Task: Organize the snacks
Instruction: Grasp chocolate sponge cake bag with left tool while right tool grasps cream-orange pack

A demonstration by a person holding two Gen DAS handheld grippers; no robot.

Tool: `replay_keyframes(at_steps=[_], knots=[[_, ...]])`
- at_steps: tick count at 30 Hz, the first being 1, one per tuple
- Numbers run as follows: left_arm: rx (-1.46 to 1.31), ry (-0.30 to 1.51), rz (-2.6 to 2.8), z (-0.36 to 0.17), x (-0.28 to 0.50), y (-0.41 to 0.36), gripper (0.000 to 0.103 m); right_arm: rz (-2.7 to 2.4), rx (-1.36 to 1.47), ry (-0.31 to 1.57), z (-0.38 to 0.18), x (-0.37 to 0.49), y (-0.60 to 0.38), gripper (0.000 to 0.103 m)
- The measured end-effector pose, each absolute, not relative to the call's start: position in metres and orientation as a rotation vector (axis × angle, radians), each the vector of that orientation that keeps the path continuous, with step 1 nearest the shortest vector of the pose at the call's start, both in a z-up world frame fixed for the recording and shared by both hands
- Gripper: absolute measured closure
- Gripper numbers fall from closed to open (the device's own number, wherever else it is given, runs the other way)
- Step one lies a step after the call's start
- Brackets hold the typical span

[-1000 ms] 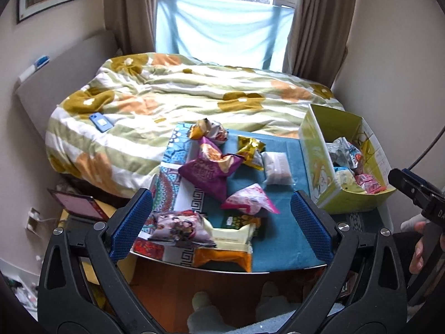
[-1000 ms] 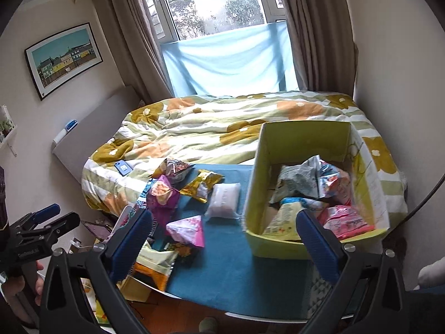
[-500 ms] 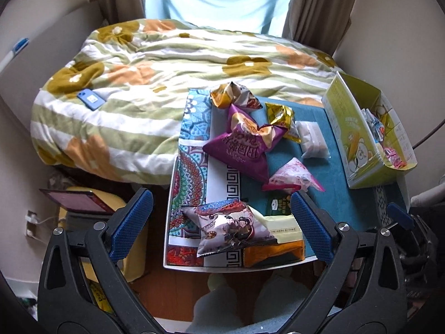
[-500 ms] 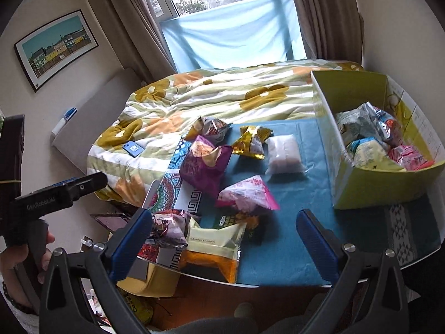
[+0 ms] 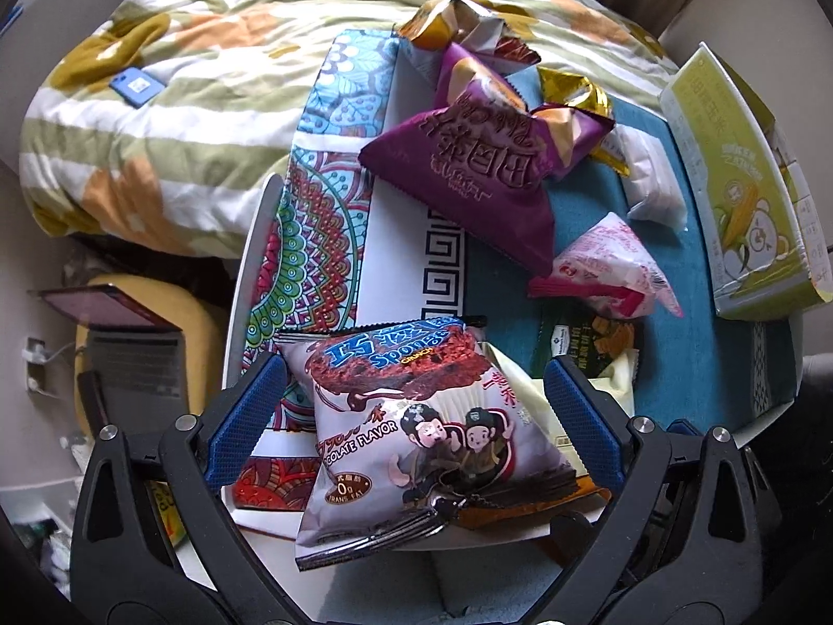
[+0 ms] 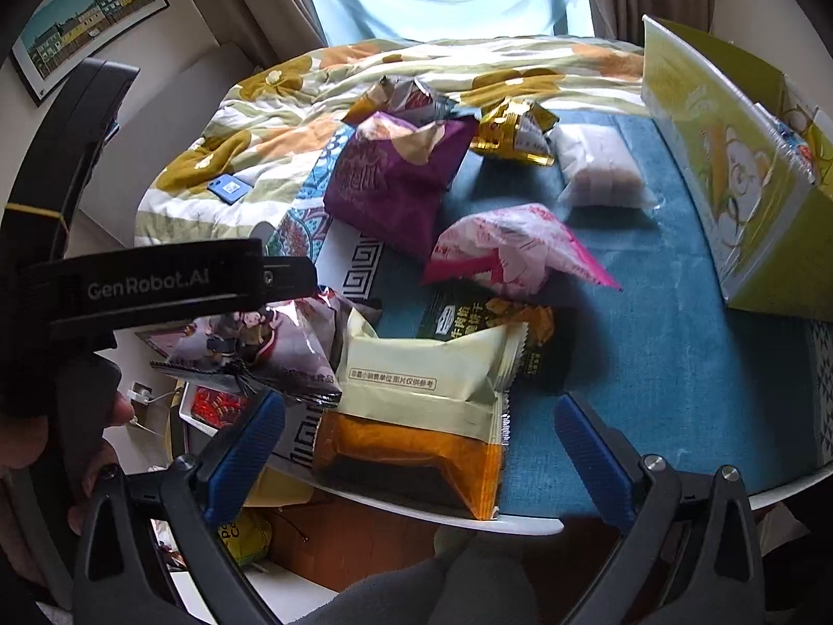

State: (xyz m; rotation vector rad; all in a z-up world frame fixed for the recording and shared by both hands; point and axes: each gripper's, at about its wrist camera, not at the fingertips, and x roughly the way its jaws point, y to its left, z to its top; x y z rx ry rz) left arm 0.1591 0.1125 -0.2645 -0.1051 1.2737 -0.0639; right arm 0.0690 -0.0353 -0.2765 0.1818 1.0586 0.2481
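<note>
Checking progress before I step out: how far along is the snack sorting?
Early. The yellow-green cardboard box stands at the table's right; its contents hardly show now. The open left gripper straddles the grey chocolate sponge packet, not yet gripped. The open right gripper holds nothing. The purple bag, pink pouch and others remain out.

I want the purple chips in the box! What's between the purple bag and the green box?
The gold wrapper and clear white packet lie between purple bag and green box, in the right wrist view.
</note>
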Motion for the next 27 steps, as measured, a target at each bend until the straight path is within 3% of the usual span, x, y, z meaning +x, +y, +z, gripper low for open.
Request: replay_keyframes(at_steps=[16, 20, 27], knots=[[-0.168, 1.32, -0.093, -0.302, 0.149, 0.141, 0.004, 0.227, 0.102, 1.084, -0.319, 0.071, -0.011, 0.0], [-0.112, 1.327, -0.143, -0.305, 0.155, 0.133, 0.022, 0.23, 0.084, 1.09, -0.323, 0.074, -0.01, 0.0], [-0.042, 1.322, -0.152, -0.301, 0.16, 0.125, 0.031, 0.232, 0.077, 1.093, -0.324, 0.079, -0.007, 0.0]])
